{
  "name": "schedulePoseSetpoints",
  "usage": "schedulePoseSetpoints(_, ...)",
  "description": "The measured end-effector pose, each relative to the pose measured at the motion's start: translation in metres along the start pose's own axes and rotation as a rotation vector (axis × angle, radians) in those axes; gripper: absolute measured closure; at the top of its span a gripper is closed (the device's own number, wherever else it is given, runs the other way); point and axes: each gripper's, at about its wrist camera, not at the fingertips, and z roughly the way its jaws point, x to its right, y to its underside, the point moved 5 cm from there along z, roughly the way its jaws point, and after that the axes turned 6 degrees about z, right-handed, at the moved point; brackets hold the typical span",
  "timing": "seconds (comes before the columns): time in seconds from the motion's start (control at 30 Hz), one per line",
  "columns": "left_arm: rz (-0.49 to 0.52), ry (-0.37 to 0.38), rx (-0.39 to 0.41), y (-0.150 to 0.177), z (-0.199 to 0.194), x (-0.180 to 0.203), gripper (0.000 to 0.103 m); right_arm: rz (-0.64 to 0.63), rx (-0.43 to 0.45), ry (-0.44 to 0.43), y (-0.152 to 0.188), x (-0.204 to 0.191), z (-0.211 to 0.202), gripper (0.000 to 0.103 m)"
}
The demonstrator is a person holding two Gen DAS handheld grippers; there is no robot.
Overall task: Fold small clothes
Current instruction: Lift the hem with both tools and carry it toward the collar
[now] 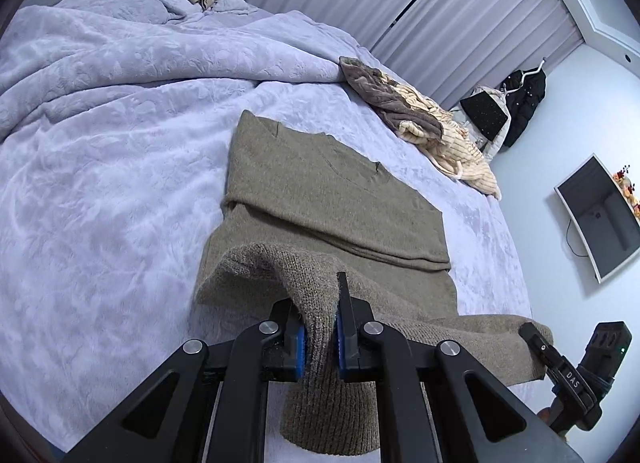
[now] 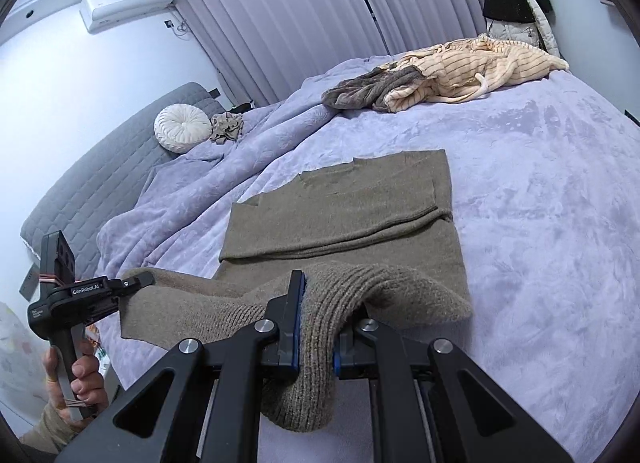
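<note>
Both hand-held grippers, left (image 1: 320, 327) and right (image 2: 316, 327), are clamped on the olive sweater's (image 1: 340, 199) near edge above the bed (image 1: 100, 183).

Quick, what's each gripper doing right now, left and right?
Left gripper: shut on the olive sweater, at its near hem.
Right gripper: shut on the same sweater's hem.

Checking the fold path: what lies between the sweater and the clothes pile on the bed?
Only bare blanket separates the sweater from the clothes pile, clearest in the right wrist view.
</note>
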Motion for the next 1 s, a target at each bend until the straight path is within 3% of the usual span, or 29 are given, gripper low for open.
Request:
schedulePoseSetpoints(0.57, 0.096, -0.199, -0.079, -0.022, 0.050, 0.011, 0.091, 0.000, -0.072, 0.098, -0.028, 0.012, 0.048, 0.091)
schedulePoseSetpoints(1.0, 0.084, -0.199, -0.097, -0.047, 0.067, 0.010, 0.091, -0.009, -0.083, 0.127, -0.049, 0.011, 0.068, 0.091)
